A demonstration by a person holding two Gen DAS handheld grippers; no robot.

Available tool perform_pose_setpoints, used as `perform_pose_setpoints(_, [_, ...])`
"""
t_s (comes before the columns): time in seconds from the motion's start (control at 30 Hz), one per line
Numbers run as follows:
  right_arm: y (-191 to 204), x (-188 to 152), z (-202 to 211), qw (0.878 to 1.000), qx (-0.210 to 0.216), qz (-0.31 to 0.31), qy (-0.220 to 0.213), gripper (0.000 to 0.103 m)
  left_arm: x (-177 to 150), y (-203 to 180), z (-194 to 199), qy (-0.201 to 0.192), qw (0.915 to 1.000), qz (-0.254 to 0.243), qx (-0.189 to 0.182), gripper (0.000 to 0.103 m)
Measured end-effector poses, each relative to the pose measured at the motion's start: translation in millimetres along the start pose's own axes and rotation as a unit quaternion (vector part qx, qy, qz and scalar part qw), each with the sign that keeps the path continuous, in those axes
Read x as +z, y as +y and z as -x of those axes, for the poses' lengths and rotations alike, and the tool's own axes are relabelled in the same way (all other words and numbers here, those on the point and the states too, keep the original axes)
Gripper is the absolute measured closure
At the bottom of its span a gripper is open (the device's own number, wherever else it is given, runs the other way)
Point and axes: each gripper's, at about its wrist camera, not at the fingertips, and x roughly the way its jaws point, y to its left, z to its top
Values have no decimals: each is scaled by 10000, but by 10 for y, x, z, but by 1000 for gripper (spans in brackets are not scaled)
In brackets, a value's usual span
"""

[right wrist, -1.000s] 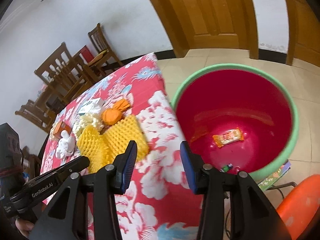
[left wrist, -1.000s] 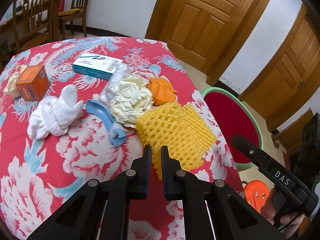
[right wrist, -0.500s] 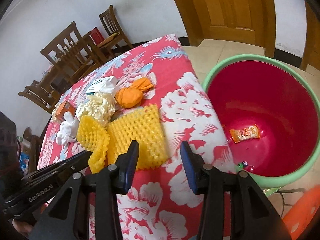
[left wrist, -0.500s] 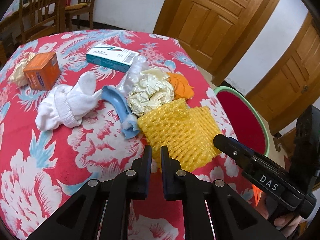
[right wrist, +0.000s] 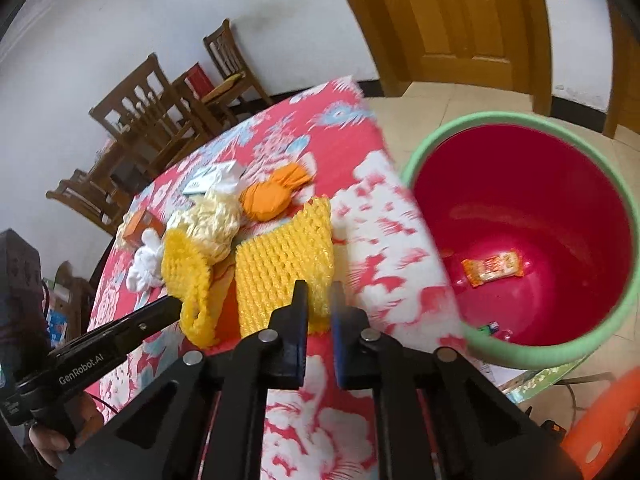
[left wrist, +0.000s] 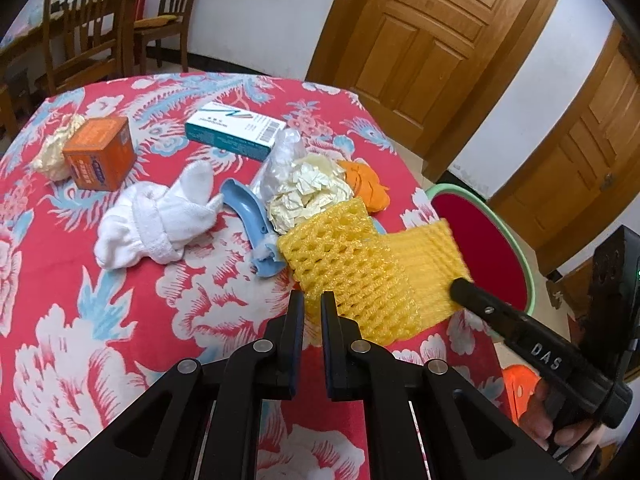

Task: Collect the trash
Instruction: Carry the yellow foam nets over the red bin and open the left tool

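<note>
Wooden chairs (left wrist: 100,20) stand at upper left; panelled wooden doors (left wrist: 420,40) fill the upper right.

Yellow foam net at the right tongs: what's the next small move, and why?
Probably lift it slightly off the tablecloth. The right tongs have just closed with the flat yellow foam net edge between them, and the red bin stands open close by.

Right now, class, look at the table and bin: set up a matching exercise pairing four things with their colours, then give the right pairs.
Things:
1. foam net
2. sock
3. bin
4. small box

Colours:
A. white
B. red inside, green rim
C. orange
D. yellow

Pairs: 1-D, 2-A, 3-B, 4-C
</note>
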Motion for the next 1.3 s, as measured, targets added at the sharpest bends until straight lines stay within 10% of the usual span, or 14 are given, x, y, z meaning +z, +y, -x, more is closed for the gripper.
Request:
perform_pose_setpoints(0.57, [-510,125,664,9937,-563,-507,-823,90,143,-430,237,-285,9976,-496,-379,96])
perform_pose_setpoints(1.3, [-1161,53,859,9805,-1311,-1124,-933,89,374,-1531,-556,36,9851,-1652,-476,96])
